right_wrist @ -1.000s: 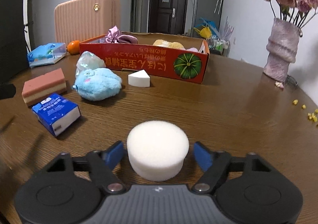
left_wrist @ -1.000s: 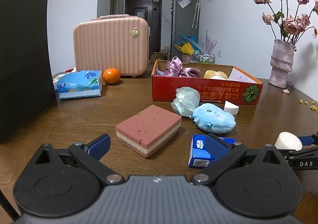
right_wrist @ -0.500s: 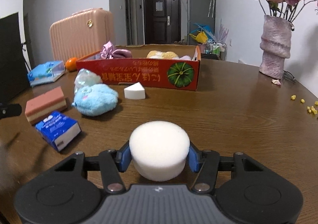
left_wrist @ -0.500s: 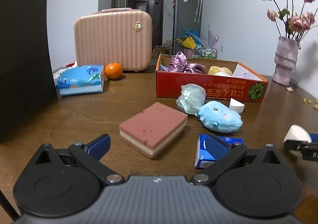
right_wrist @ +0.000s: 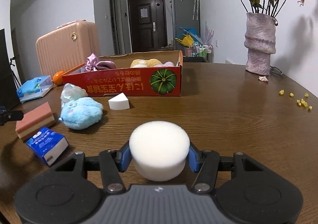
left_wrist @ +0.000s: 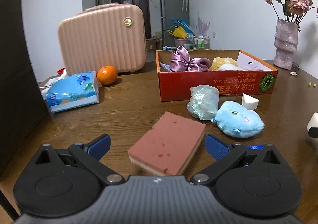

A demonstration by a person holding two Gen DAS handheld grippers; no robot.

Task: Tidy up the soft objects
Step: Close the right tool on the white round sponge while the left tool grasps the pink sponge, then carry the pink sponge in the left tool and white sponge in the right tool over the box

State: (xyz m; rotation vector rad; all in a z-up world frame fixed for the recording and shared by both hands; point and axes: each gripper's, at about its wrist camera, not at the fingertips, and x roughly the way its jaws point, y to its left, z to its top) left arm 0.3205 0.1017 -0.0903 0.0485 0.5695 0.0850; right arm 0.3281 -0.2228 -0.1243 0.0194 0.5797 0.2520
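Note:
My right gripper (right_wrist: 159,156) is shut on a white round sponge (right_wrist: 159,150), blue pads pressed into both its sides. My left gripper (left_wrist: 157,145) is open, and a pink two-layer sponge (left_wrist: 169,140) lies on the table between its fingers without touching the pads. Beyond it lie a blue plush toy (left_wrist: 238,118), a crumpled iridescent bag (left_wrist: 202,101) and a white wedge sponge (left_wrist: 250,101). A small blue tissue pack (right_wrist: 46,144) lies at the near left in the right wrist view. The red cardboard box (left_wrist: 216,84) holds a purple satin piece and yellow fluffy things.
A pink suitcase (left_wrist: 103,39), an orange (left_wrist: 107,74) and a blue tissue box (left_wrist: 73,90) stand at the back left. A black bag (left_wrist: 15,76) fills the left edge. A vase of dried roses (left_wrist: 285,45) stands at the back right, with yellow crumbs (right_wrist: 302,101) near it.
The right gripper's jaws closed from wide apart onto the white round sponge. The left gripper moved forward, so the pink sponge now lies between its fingers.

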